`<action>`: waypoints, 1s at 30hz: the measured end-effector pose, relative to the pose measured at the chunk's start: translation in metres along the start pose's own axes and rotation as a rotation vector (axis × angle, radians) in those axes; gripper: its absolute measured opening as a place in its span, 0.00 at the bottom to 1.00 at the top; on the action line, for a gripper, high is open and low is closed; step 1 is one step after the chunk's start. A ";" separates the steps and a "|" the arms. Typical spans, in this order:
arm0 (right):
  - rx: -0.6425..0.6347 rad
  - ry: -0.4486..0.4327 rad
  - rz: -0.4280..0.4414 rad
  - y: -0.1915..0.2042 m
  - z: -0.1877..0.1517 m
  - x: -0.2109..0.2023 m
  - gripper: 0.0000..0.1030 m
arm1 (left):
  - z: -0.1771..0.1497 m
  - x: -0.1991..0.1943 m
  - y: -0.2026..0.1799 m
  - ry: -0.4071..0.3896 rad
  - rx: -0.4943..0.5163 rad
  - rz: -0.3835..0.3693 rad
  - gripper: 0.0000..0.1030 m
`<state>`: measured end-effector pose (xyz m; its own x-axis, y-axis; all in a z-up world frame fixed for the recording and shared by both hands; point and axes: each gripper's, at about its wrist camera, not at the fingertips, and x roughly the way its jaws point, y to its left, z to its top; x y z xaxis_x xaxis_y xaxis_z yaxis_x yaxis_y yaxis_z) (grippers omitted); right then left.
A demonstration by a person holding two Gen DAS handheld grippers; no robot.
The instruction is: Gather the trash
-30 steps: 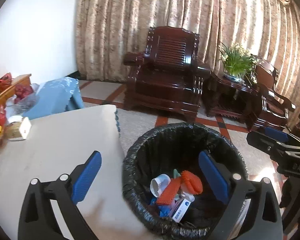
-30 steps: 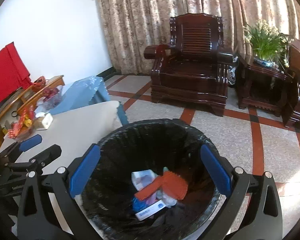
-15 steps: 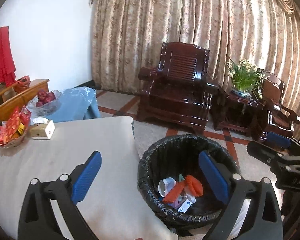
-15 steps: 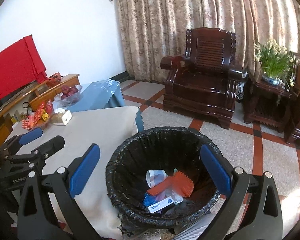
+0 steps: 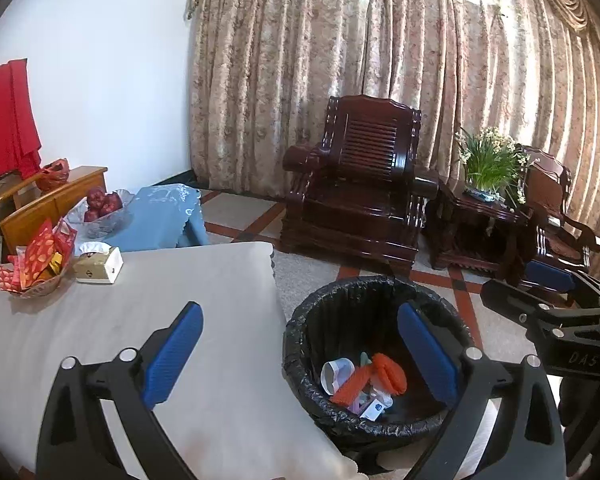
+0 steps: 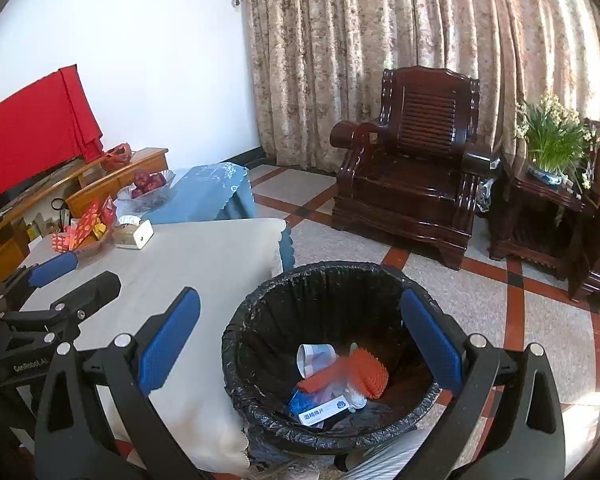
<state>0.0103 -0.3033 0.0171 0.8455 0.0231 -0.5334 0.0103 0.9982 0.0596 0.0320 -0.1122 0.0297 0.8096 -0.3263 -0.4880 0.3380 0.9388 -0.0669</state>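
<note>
A bin lined with a black bag point(image 5: 380, 292) stands on the floor by the table corner. Inside lie an orange ribbed piece point(image 5: 388, 372), a white paper cup point(image 5: 336, 374) and a small white box point(image 5: 374, 408). My left gripper point(image 5: 300, 314) hangs open and empty, above the table edge and the bin. The right wrist view looks down into the same bin point(image 6: 332, 270), with the orange piece point(image 6: 368, 372), white box point(image 6: 324, 410) and a blue wrapper point(image 6: 300, 398). My right gripper point(image 6: 300, 300) is open and empty above the bin. Each gripper shows in the other's view: right gripper point(image 5: 528, 288), left gripper point(image 6: 80, 276).
A table under a white cloth point(image 5: 140, 320) holds a basket of red packets point(image 5: 36, 264) and a tissue box point(image 5: 98, 266) at its far left. Behind it, a blue-covered table carries a fruit bowl point(image 5: 104, 208). A dark wooden armchair point(image 5: 360, 196) and a potted plant point(image 5: 488, 164) stand before the curtains.
Both grippers have risen and drawn back from the bin, which now looks smaller and lower in both views. Both stay open and empty. The trash in the bin has not moved.
</note>
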 end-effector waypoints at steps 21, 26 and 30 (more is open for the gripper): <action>-0.015 0.004 0.005 0.010 0.004 0.006 0.95 | 0.002 -0.002 0.008 -0.010 -0.015 0.007 0.93; -0.015 0.004 0.004 0.010 0.005 0.007 0.95 | 0.002 -0.002 0.008 -0.009 -0.016 0.007 0.93; -0.015 0.003 0.003 0.010 0.004 0.007 0.95 | 0.002 -0.002 0.008 -0.010 -0.014 0.007 0.93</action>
<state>0.0186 -0.2937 0.0178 0.8440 0.0263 -0.5357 -0.0004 0.9988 0.0484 0.0343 -0.1047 0.0318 0.8167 -0.3209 -0.4796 0.3257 0.9424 -0.0759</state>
